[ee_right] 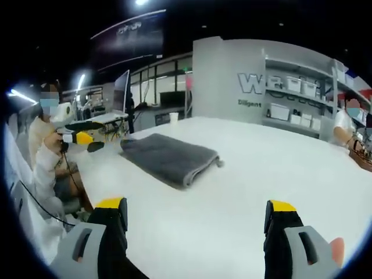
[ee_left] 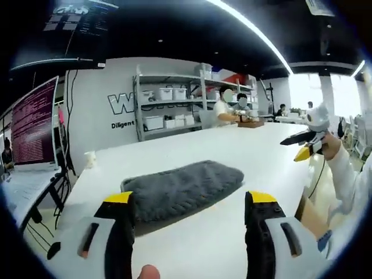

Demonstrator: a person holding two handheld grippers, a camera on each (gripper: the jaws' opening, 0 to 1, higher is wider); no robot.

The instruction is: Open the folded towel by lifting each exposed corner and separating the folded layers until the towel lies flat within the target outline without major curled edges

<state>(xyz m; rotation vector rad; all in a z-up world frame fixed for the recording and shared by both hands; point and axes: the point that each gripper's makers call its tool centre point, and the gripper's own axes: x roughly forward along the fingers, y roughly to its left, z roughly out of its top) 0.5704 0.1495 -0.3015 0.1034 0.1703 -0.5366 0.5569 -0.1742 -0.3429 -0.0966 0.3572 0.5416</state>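
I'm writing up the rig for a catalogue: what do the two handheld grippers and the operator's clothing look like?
Both the left gripper and right gripper have black jaws with yellow tips on pale grey housings with dark slots. The person's sleeve is white, and a thin dark cable hangs by it.

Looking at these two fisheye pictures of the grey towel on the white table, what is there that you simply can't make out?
- Towel: its near edge in the left gripper view sits behind the left claw; the fold layers underneath are hidden.
- Target outline: no marking can be made out on the table in either view.
- Right claw, seen in the left gripper view: too small to judge its opening.
- Wall lettering: cut off by shelving.
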